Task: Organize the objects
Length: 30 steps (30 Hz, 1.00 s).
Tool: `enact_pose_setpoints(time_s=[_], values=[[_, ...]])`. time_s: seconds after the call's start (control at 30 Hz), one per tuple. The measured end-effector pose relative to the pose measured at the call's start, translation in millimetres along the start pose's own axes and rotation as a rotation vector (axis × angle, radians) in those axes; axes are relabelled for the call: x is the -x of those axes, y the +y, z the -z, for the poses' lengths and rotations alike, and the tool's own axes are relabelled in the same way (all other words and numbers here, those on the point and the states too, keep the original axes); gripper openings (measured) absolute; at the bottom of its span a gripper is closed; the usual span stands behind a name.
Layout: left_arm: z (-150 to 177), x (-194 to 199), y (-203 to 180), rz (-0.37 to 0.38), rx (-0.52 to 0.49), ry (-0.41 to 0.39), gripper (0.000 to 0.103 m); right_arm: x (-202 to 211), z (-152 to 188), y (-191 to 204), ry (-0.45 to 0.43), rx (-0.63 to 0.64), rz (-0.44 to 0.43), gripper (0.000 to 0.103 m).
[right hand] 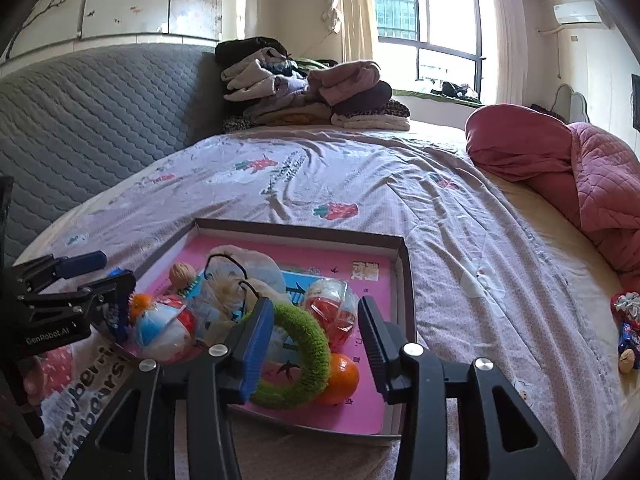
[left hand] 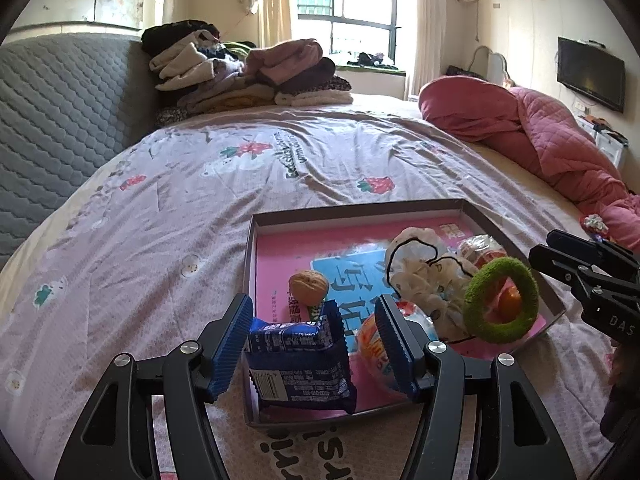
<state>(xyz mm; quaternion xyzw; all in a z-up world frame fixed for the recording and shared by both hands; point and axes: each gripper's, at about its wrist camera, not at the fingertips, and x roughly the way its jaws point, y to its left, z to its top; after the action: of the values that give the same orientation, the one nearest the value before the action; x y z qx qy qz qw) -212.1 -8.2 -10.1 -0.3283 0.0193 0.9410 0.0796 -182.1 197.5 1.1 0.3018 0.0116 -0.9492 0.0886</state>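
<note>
My left claw (left hand: 314,346) is spread wide over the near left corner of the shallow box (left hand: 516,226) on the bed, and the blue biscuit packet (left hand: 298,364) stands between its pads; I cannot tell whether either pad touches it. Just beyond the packet sits 1 walnut (left hand: 309,287). My right claw (right hand: 316,346) is also released, its left pad against the outside of the green fuzzy ring (right hand: 310,354), which stands tilted in the box. An orange (right hand: 340,374) rests against the ring's near right side, between my right pads but apart from them. Crowding the middle of the box are a cream scrunchie (right hand: 236,280), a clear packet with red contents (right hand: 330,308) and a red, white and blue wrapped ball (right hand: 164,330). Outside the box, on the bedsheet (right hand: 360,184) at far right, lie a small wrapped item (right hand: 628,308) and 1 nut (right hand: 627,360). Folded clothes (left hand: 248,76) are stacked by the grey headboard (left hand: 60,120); a pink quilt (left hand: 532,128) lies bunched at right.
</note>
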Motion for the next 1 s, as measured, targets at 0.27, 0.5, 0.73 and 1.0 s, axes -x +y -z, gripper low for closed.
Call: enact_pose_setpoints(time_s=[0.27, 0.5, 0.73, 1.0], values=[[-8.1, 18.7, -3.6, -0.003, 0.016, -0.027, 0.065, 15.9, -9.3, -0.4, -0.042, -0.021, -0.033, 0.054], [-13.5, 37.8, -10.7, -0.007, 0.008, -0.051, 0.075, 27.0, -12.9, 1.1, -0.064, -0.027, -0.037, 0.062], [-15.7, 55.8, -14.2, -0.047, 0.003, -0.078, 0.076, 38.2, -15.6, -0.3, -0.086, -0.04, -0.028, 0.069], [-17.4, 75.7, -15.4, -0.081, 0.005, -0.094, 0.076, 55.2, -17.7, -1.2, -0.126, -0.052, -0.035, 0.071]])
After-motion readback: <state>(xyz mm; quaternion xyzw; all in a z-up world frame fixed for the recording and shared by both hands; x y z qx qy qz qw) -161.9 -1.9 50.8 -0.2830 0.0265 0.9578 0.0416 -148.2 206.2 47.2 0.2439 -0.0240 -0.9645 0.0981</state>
